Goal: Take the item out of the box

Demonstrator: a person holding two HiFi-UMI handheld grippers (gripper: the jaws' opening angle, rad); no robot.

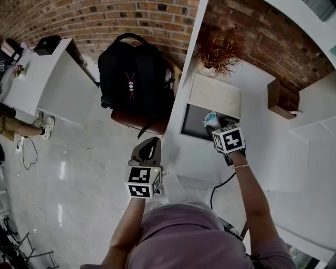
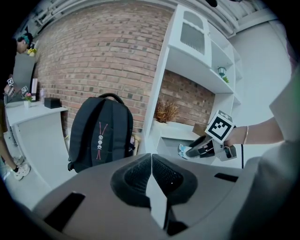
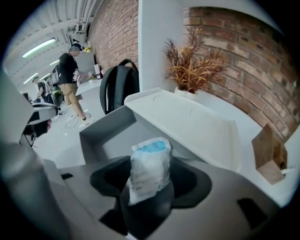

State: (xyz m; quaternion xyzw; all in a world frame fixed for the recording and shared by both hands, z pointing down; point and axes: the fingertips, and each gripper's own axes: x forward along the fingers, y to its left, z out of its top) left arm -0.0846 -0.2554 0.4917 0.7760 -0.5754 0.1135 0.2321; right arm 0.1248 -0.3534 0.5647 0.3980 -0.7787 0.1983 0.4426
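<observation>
The white-and-blue packet [image 3: 150, 176] stands between the wide-spread jaws of my right claw [image 3: 150, 164], released rather than pinching it, just over the open grey box [image 3: 105, 136] on the white worktop [image 1: 262, 155]. My left claw [image 2: 151, 164] is clenched and empty, off beside the worktop.

Black backpack [image 1: 134, 73] upper centre, resting on a brown seat [image 1: 142, 122], brick wall [image 1: 105, 16] behind. Dried plant [image 1: 219, 50] upper right. Brown paper bag [image 1: 280, 98] far right. White desk [image 1: 44, 79] upper left, with a person's shoe [image 1: 47, 126] below it.
</observation>
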